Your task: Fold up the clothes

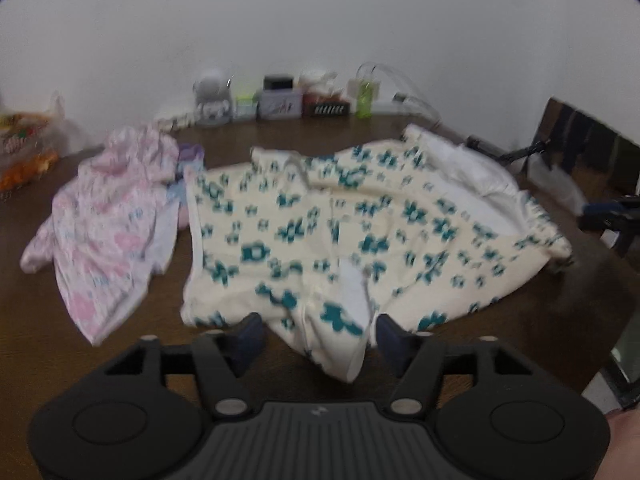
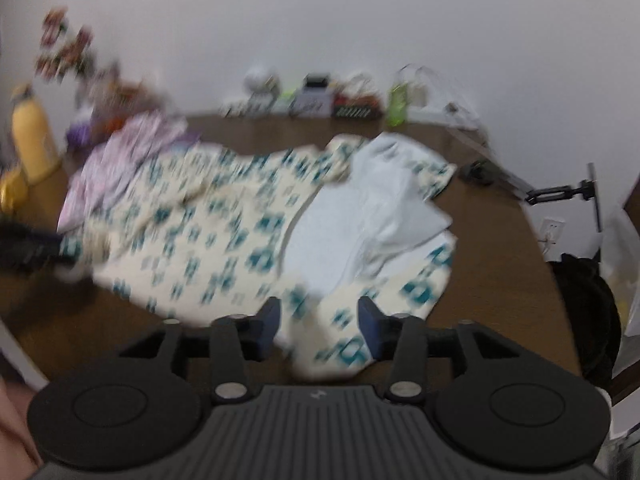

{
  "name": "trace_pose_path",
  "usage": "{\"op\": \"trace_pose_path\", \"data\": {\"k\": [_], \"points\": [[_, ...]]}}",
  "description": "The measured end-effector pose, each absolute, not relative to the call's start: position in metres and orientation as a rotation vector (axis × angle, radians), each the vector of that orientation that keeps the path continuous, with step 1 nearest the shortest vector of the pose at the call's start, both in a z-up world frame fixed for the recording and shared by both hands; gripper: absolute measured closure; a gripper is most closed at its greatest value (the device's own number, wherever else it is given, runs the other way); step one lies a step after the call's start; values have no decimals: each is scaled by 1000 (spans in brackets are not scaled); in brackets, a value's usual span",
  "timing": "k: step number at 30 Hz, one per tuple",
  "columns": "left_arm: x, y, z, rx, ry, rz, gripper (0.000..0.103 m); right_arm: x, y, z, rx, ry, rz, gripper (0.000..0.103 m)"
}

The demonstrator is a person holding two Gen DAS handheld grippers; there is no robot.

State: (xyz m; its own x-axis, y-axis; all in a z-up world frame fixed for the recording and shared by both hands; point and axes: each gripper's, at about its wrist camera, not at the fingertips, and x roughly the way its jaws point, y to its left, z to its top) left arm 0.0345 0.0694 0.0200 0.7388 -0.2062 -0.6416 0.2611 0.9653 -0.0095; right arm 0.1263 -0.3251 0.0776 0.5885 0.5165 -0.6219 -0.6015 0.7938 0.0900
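cream garment with teal flower print (image 1: 320, 232) lies crumpled across the middle of the brown table (image 1: 40, 320), its long axis running along the near edge, white lining (image 2: 360, 216) turned out toward the right end. left gripper (image 1: 318, 338) and right gripper (image 2: 319, 326) each stand with jaws apart, a near hem lobe lying between the fingers, unclamped. each gripper faces its own end of the hem. a pink garment (image 1: 108, 224) lies beside it toward the left edge.
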Motion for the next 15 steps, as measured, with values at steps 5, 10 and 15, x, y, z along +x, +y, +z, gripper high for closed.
{"op": "trace_pose_path", "data": {"k": [5,10,15], "points": [[61,63,44,181,606,-206,25,181,-315,81,-170,671,554,44],[119,43,26,252,652,-177,26,250,-276,58,-225,719,513,35],[159,38,-6,256,740,-197,53,301,-247,31,-267,767,457,35]]}}
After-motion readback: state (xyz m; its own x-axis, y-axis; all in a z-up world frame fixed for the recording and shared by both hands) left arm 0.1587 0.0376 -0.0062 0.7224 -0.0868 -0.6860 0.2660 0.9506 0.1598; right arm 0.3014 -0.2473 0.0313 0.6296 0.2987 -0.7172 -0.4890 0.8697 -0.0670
